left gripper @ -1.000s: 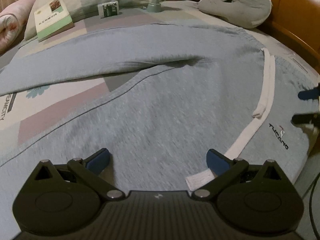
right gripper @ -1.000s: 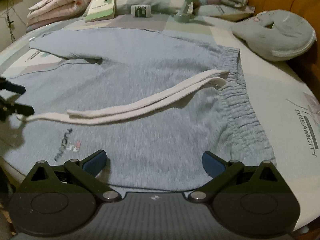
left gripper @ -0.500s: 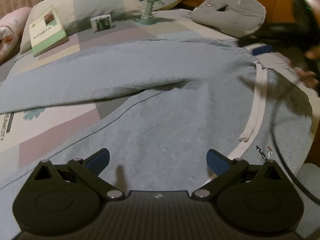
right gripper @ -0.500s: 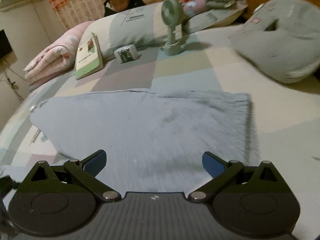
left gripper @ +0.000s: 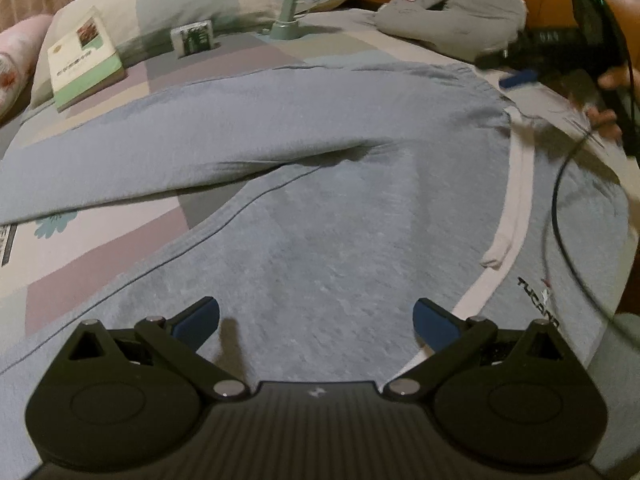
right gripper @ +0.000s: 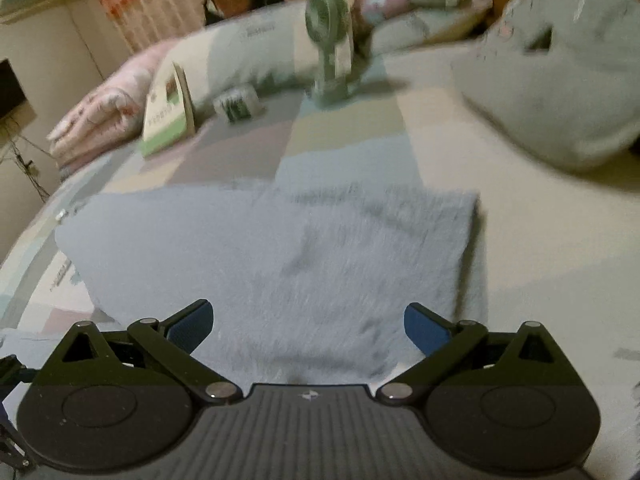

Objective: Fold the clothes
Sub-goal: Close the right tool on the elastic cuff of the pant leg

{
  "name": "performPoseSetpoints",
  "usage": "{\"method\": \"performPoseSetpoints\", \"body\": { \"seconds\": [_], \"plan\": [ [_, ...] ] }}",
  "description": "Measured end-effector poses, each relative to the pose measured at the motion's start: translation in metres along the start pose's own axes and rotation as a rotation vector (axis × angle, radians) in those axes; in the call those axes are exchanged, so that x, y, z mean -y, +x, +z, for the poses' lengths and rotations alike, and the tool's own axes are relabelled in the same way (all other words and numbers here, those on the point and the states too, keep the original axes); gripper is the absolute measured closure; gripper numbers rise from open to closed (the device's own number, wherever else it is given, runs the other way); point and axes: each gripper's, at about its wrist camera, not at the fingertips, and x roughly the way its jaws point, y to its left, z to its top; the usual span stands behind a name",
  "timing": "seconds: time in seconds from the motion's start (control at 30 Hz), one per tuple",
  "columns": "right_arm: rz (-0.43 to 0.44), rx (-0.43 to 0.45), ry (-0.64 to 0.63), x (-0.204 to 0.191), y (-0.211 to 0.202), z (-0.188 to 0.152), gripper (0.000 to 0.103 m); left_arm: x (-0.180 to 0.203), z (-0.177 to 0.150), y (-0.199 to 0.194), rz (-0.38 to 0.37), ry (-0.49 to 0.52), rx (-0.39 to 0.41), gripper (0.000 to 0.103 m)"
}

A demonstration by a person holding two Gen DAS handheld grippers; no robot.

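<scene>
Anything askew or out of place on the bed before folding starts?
The white drawstring trails loose across the grey sweatpants instead of sitting at the waistband. A book and small fan lie beyond the garment.

One pair of grey sweatpants [left gripper: 320, 220] with one white drawstring [left gripper: 516, 184] is seen spread on one bed [left gripper: 100, 248]. One book [left gripper: 84, 60], one small box [left gripper: 194, 38], one green fan [left gripper: 290, 4] and one grey cushion [left gripper: 456, 12] are counted beyond it. Two grippers are counted, the left gripper [left gripper: 316, 320] and the right gripper [right gripper: 308, 324], and two pillows [left gripper: 192, 0] are made out.
</scene>
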Motion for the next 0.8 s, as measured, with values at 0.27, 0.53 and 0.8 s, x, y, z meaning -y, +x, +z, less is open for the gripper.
{"method": "performPoseSetpoints", "body": {
  "seconds": [0.27,0.53,0.8],
  "plan": [
    [0.059,-0.108,0.240,0.080,0.007,0.017,0.000,0.003,0.001,0.003,-0.004,0.012,0.003,0.001],
    [0.216,-0.147,0.360,0.117,0.037,0.019,0.000,0.007,0.003,0.007,0.005,0.023,0.001,0.001],
    [0.340,-0.121,0.404,0.125,0.075,0.045,0.000,0.014,0.007,0.015,0.008,0.031,-0.012,0.001]
  ]
}}
